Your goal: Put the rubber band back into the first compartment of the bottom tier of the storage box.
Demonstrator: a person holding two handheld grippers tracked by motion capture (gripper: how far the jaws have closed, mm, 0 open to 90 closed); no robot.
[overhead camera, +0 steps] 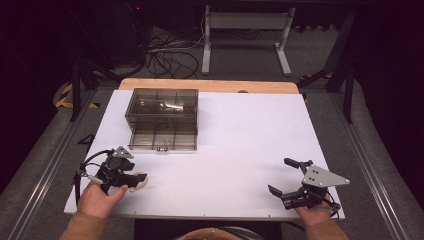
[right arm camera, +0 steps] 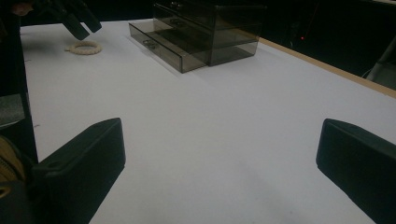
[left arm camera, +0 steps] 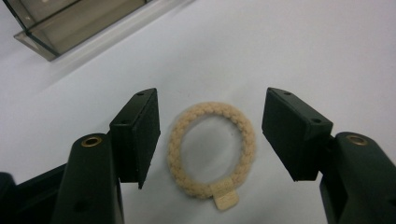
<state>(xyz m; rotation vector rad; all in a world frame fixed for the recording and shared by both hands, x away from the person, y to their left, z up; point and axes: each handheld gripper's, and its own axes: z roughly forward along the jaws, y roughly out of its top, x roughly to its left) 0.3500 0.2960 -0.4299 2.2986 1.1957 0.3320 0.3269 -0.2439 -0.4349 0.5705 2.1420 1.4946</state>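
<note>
Closing in on a braided ring

High view: left gripper (overhead camera: pixel 137 179) hovers over the braided ring (overhead camera: pixel 140 182), near left; right gripper (overhead camera: pixel 283 176) idles, spread. Left gripper view: jaws straddle the ring (left arm camera: pixel 212 149), untouched; squeezing off-centre could flick it away. Right gripper view: drawer box (right arm camera: pixel 205 32) far.

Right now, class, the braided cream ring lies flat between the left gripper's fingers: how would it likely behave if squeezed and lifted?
The braided ring looks woven from soft cord, so it would probably flex into an oval rather than stay stiff. It seems thin and hollow, so likely light. Lying flat on the white table, it is unlikely to roll, though the left gripper might nudge it sideways.
</note>
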